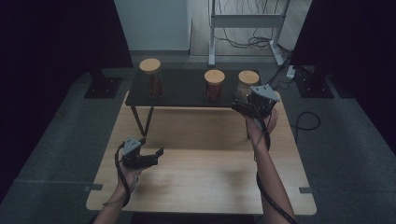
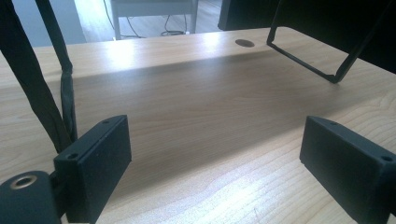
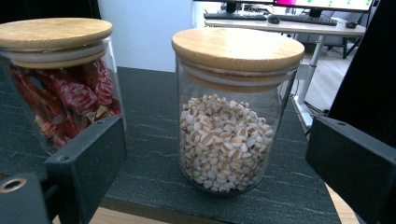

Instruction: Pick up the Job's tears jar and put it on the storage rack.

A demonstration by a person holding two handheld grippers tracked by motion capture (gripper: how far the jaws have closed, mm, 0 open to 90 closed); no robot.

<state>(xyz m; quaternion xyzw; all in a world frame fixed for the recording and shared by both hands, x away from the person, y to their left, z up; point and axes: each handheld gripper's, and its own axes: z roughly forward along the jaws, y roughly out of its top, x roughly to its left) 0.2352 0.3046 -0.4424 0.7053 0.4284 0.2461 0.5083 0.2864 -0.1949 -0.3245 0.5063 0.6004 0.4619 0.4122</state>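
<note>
Three glass jars with bamboo lids stand on a dark raised shelf: a tall one at the left, a jar of red dried chillies in the middle, and a jar of pale grains at the right. My right gripper is held at the shelf's front edge, facing the grain jar. Its jaws stand open on either side of that jar, apart from the glass. The chilli jar sits just beyond the left jaw. My left gripper hovers low over the wooden table, open with nothing between its jaws.
The shelf rests on thin black wire legs at the table's far half. A cable hole lies near the table's far edge. A white desk frame and loose floor cables lie beyond. Dark panels flank both sides.
</note>
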